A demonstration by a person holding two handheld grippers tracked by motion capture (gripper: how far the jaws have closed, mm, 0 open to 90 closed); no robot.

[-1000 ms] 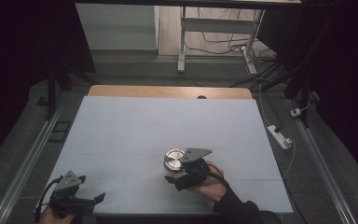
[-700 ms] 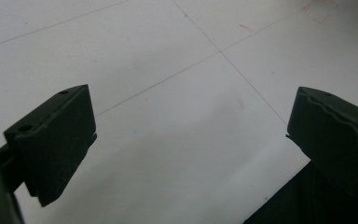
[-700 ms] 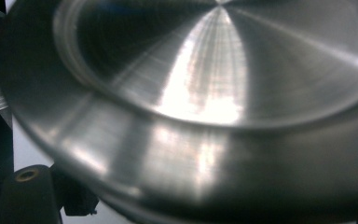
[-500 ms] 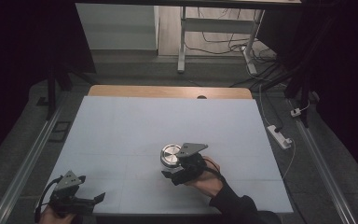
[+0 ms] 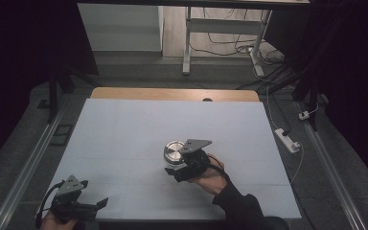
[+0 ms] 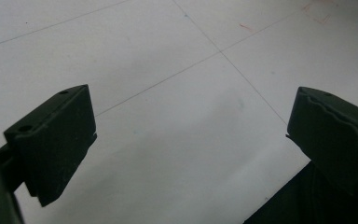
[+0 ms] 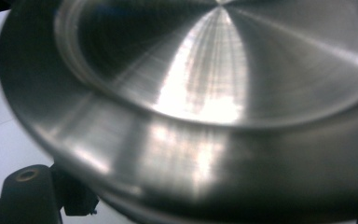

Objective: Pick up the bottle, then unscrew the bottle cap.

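Left tongs (image 5: 79, 205) sit at the near left corner of the worktop (image 5: 124, 129), held low in a hand at the bottom edge, grey plate on top, cable looping off to the left. In the left gripper view the tongs (image 6: 186, 135) stand wide, with bare white sheet and thin pencil lines between the two black jaws. Nothing is held there. The near edge of the worktop cuts across the lower right corner of that view.

Centre of the worktop, slightly toward the near side: a round steel lid (image 5: 174, 151), shiny, brushed face up, with a raised rim. It looks tilted, the side toward the right tongs lifted; I cannot tell whether the far edge touches the sheet.

Right tongs (image 5: 178, 167) are just right of and nearer than the lid, gripped in a hand (image 5: 210, 178) with a dark sleeve coming up from the bottom edge. Their jaws are drawn in narrow and clamp the lid's near rim. In the right gripper view the lid (image 7: 205, 93) looms close, concentric brush marks and a bright glare streak across it, slightly blurred; one black jaw shows under its rim at lower left.

Beyond the white sheet, a strip of bare wood (image 5: 172, 94) runs along the far edge. A white power strip (image 5: 287, 140) lies on the floor to the right.
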